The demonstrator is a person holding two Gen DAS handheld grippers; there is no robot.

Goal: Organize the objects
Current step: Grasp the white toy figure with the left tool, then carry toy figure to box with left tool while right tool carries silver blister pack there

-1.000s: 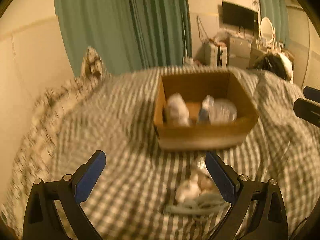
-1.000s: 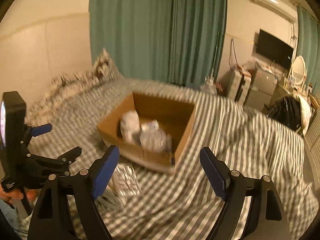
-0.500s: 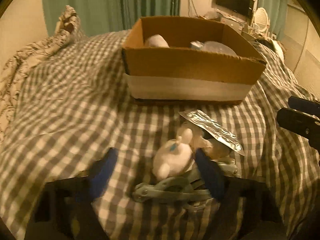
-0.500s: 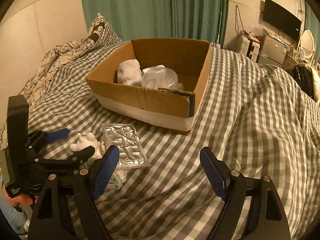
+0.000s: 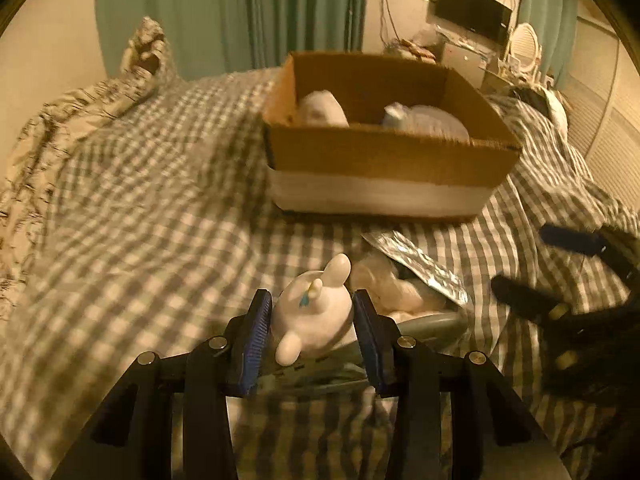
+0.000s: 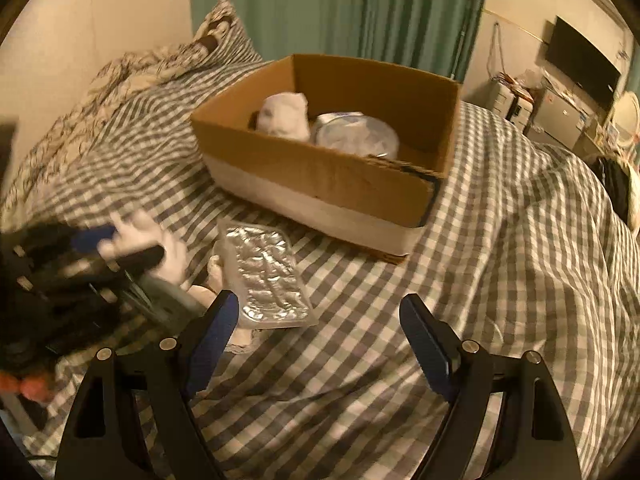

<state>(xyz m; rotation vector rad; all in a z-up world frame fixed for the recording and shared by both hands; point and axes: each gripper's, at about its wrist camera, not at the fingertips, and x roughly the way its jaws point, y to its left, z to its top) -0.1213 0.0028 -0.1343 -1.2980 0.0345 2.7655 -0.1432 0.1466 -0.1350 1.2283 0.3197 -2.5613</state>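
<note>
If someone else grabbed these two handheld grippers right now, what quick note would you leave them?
Left gripper: jaws closing around the white toy figure on the checked blanket; grip not confirmed.
Right gripper: open, empty, hovering over the blanket beside the silver blister pack.
Cardboard box: already holds a white soft item and a clear plastic-wrapped item.
Left to do: toy figure, blister pack, the pale green piece and the other small white piece in that pile probably go into the box.
</note>
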